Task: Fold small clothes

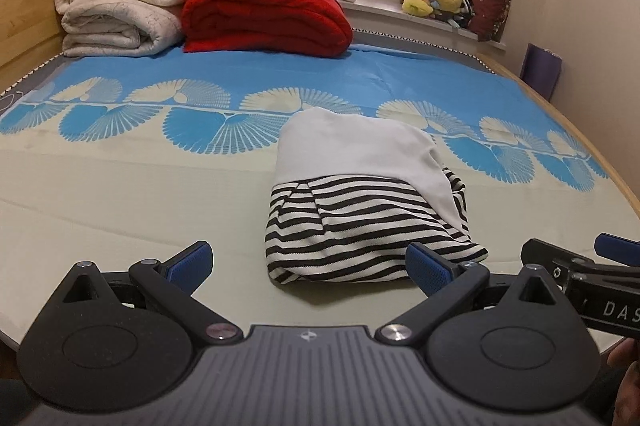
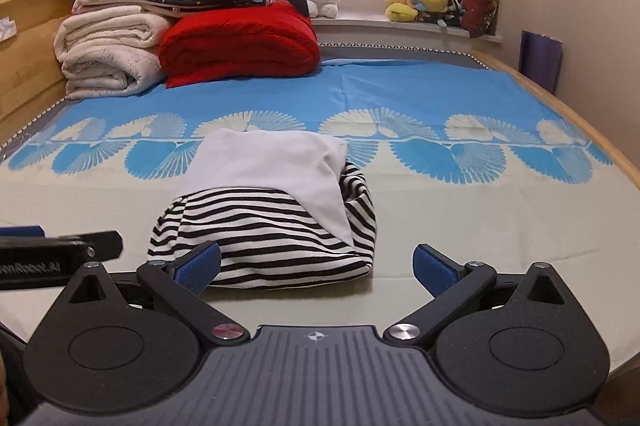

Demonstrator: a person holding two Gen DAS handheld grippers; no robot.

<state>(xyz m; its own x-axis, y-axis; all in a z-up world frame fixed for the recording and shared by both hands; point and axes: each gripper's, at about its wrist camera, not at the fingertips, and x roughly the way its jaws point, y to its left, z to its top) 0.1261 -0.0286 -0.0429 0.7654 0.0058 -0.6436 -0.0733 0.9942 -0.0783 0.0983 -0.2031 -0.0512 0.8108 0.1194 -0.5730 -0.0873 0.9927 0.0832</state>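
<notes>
Garment dead ahead, between both tools

Striped garment (image 1: pixel 360 222) with white panel lies in a folded bundle on the bed (image 1: pixel 120 186), just ahead of both tools. Left hand-held gripper (image 1: pixel 310 264): spread wide, nothing between the pads; bundle sits ahead and right of its centre. Right hand-held gripper (image 2: pixel 318 264): also spread, empty; bundle ahead and left. Long axis runs away toward the window. Neither looks clearly nearer.

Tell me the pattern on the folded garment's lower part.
Black-and-white horizontal stripes on the folded garment, clearest in the right wrist view.
</notes>
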